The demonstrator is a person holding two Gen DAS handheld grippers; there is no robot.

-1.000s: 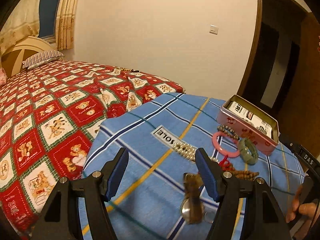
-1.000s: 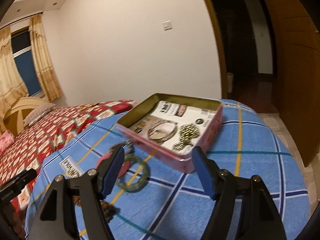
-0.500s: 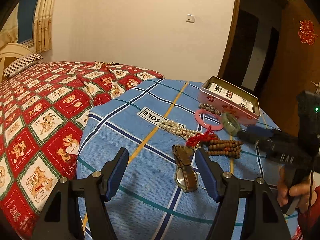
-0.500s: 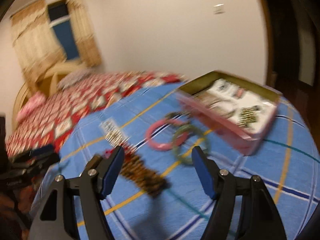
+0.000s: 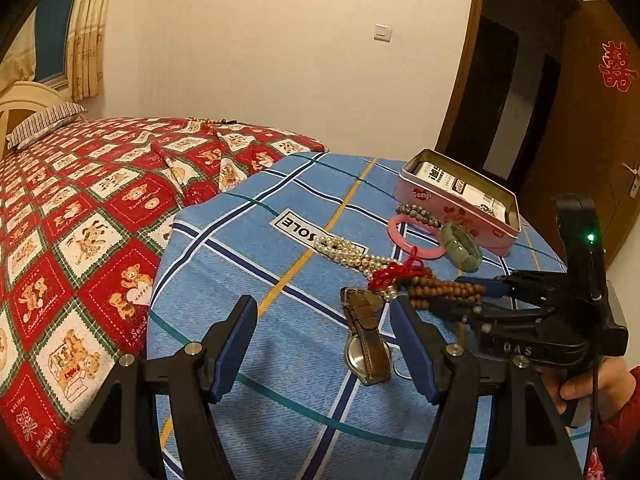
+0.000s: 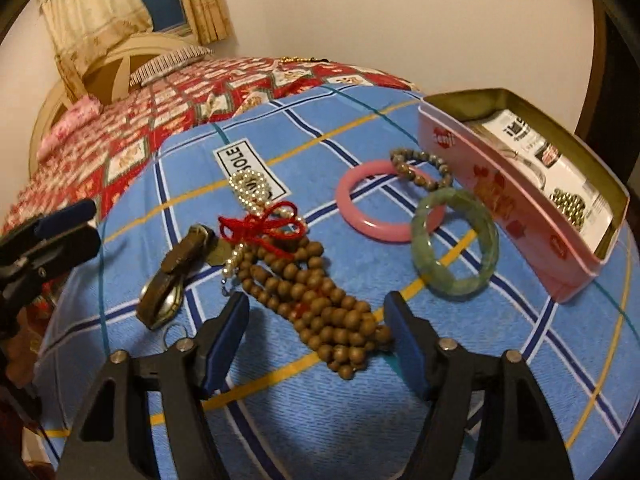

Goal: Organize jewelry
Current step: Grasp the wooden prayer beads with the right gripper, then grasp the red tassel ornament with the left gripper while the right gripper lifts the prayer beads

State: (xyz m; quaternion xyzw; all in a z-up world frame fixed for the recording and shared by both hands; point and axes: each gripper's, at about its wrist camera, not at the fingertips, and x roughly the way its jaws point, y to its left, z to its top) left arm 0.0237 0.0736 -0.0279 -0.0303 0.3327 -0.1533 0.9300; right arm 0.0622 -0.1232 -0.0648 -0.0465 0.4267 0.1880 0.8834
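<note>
Right gripper [image 6: 316, 320] straddles the near end of the wooden beads [image 6: 316, 296] heaped on the worktop [image 6: 500, 360], fingers closing in but not pinching yet. Loose, light, slithery strands: better to grab the thick bunch, not one loop. Left gripper [image 5: 324, 344] hangs spread and empty over the watch [image 5: 366, 344].

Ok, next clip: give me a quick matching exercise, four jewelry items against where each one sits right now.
Items
1. green bangle
2. wooden bead string
3. wristwatch
4. pearl necklace

Places
A. across the SOLE label on the cloth
B. between the open right tongs
C. leaning on the pink bangle beside the tin
D. in front of the left tongs, nearer the right-hand finger

Pairs: 1-C, 2-B, 3-D, 4-A
</note>
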